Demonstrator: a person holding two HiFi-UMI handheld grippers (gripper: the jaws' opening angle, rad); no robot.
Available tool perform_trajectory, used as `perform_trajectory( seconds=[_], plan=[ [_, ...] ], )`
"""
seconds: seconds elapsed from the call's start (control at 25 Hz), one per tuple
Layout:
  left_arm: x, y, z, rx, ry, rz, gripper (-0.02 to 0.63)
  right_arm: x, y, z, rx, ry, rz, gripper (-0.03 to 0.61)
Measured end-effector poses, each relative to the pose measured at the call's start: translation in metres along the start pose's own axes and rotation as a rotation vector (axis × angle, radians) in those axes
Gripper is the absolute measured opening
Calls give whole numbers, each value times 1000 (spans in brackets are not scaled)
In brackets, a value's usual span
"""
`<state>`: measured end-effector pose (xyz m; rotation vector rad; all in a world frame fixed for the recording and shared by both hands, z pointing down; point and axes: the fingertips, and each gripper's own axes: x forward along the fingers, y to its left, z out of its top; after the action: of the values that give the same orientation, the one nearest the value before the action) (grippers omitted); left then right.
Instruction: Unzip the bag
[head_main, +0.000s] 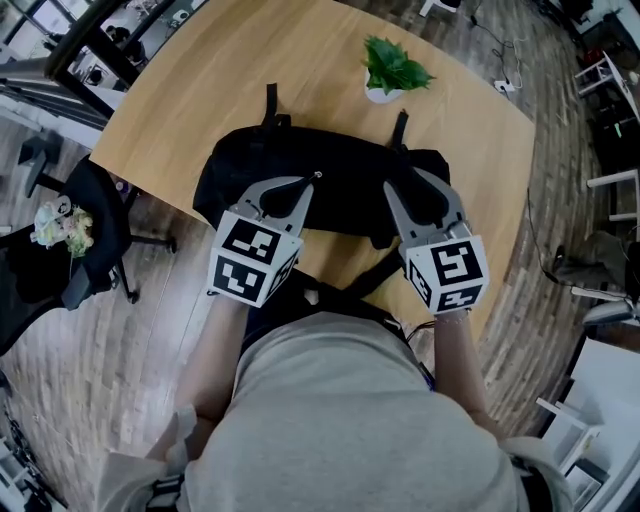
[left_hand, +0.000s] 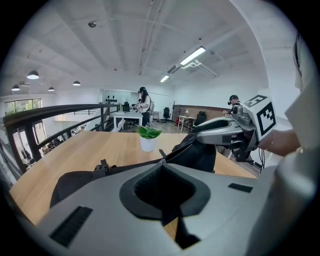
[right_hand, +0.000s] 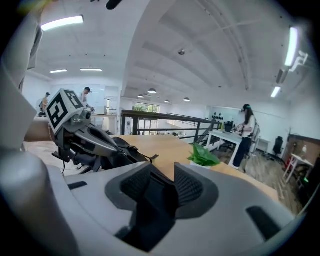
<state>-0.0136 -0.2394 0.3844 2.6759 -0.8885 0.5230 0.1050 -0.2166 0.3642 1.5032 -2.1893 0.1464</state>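
Black bag (head_main: 340, 165): lies across the wooden table (head_main: 200, 90), directly below and ahead of both pairs of jaws. Its straps run out on the far side, past the jaw tips.
Left arm: the forearm reaches forward from the person's body. The left gripper (left_hand: 161, 163) points away from the person and tilts down at the top of the bag, with its marker cube (head_main: 252, 258) nearest the person.
Left jaws: closed together, with the tips meeting in a point right on the bag's top ridge near its middle. A small pale bit shows at the tips in the head view, too small to tell whether it is pinched.
Right arm: the forearm is stretched forward in the same way. The right gripper (right_hand: 161, 167) points away and tilts down, and it stands well to the right of the left jaws, over the bag's right end.
Right jaws: apart, with a clear gap between the ribbed pads and nothing between them. The bag lies under the tips, and whether they touch it cannot be told.
Plant (head_main: 392, 68): a small pot on the table beyond the bag, ahead of the right jaws and well apart from them.
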Motion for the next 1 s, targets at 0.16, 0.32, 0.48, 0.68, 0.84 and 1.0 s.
perform_trajectory(
  seconds=[0.16,0.32,0.48,0.68,0.84,1.0],
  plan=[
    [-1,-1,2,-5,-7,0,20,16,26,12,-72,12,100,175],
    [-2,-3,2,-2,-11,1,18,31,51,21,-186,35,161,184],
    [-4,-4,2,-3,-16,5,18,46,73,15,-287,95,251,209],
    [-6,-5,-3,-28,-30,13,18,58,83,9,-400,139,271,193],
    [-8,-7,-4,-43,-42,16,18,64,91,1,-471,180,303,164],
    [-10,-8,-6,-42,-35,21,18,65,95,-5,-549,199,287,92]
  ],
)
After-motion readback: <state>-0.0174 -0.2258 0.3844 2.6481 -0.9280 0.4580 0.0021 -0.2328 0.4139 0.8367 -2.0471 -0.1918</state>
